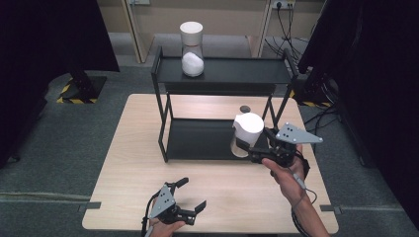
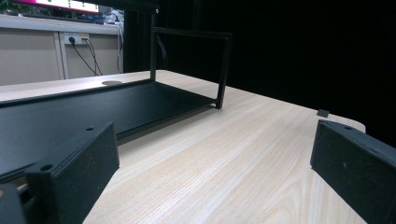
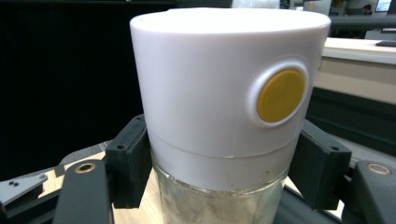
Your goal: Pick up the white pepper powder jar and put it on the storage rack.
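Observation:
My right gripper [image 1: 245, 148] is shut on a glass jar [image 1: 247, 127] with a tall white lid, at the front right of the black rack's lower shelf [image 1: 197, 138]. In the right gripper view the jar [image 3: 205, 84] has a yellow round button on its lid and pale powder inside. The jaws of the right gripper [image 3: 219, 172] press its sides just under the lid. I cannot tell whether it rests on anything. A second white-lidded jar [image 1: 191, 49] of white powder stands on the top shelf [image 1: 232, 71]. My left gripper [image 1: 192, 193] is open over the table's front edge.
The two-tier rack stands on a light wooden table [image 1: 133, 148]. A small dark round disc [image 1: 244, 108] lies behind the held jar. The left gripper [image 2: 210, 172] faces bare wood and the lower shelf [image 2: 93, 107]. Dark curtains flank the table.

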The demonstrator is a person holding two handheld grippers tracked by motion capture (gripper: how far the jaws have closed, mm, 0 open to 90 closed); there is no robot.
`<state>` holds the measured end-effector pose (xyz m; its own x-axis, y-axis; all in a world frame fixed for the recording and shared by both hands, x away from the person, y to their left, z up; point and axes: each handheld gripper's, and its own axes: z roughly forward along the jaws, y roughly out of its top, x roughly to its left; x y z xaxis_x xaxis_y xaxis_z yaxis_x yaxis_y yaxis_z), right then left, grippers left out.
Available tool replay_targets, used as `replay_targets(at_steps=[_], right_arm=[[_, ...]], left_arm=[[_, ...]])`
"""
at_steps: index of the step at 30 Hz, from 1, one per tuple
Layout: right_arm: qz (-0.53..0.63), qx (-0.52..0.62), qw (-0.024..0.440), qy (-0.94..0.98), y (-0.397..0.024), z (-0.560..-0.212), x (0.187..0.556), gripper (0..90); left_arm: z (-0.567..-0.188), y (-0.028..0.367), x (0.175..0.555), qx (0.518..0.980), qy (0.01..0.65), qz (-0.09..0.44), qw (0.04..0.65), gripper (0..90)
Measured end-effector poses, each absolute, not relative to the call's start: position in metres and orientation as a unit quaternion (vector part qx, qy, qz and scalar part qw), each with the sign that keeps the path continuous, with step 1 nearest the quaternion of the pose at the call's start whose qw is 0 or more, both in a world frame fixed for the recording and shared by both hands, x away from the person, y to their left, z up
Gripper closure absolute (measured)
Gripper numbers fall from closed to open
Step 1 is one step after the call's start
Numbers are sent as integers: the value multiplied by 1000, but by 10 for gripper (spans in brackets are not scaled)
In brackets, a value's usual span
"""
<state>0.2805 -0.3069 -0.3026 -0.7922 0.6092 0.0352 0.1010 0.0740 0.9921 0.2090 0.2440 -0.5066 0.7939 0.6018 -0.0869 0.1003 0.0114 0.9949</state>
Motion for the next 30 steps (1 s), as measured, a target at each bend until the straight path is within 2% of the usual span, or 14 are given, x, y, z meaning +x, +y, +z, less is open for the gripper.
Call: replay_targets(at_steps=[30], right_arm=[[620, 254, 213, 711, -284, -212, 325, 309]], left_arm=[[-507, 245, 210, 675, 261, 187, 664, 1]])
